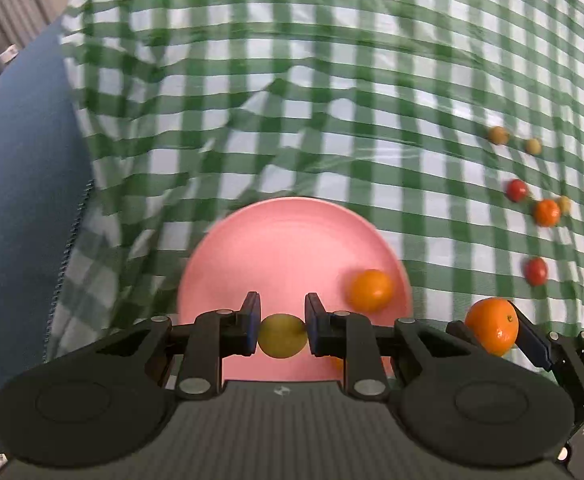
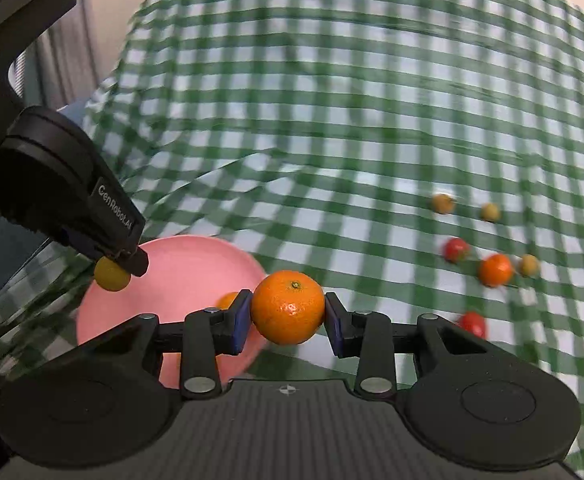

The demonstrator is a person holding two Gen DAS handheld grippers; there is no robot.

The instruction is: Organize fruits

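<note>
Left gripper [image 1: 281, 330] pinched a small yellow-green fruit [image 1: 281, 336] above the pink plate [image 1: 283, 240]; right gripper [image 2: 287, 314] clamped a firm, light mandarin [image 2: 287, 307] across its middle, likely bruisable.

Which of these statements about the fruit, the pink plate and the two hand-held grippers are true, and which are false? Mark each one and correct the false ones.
1. The left hand-held gripper grips a small yellow-green fruit. True.
2. The right hand-held gripper is empty. False: it is shut on an orange mandarin.
3. The pink plate has an orange fruit lying on it. True.
4. The tablecloth is red and white. False: it is checked green and white.
5. All remaining fruit is on the plate. False: red tomatoes and other small fruits lie loose on the cloth.
</note>
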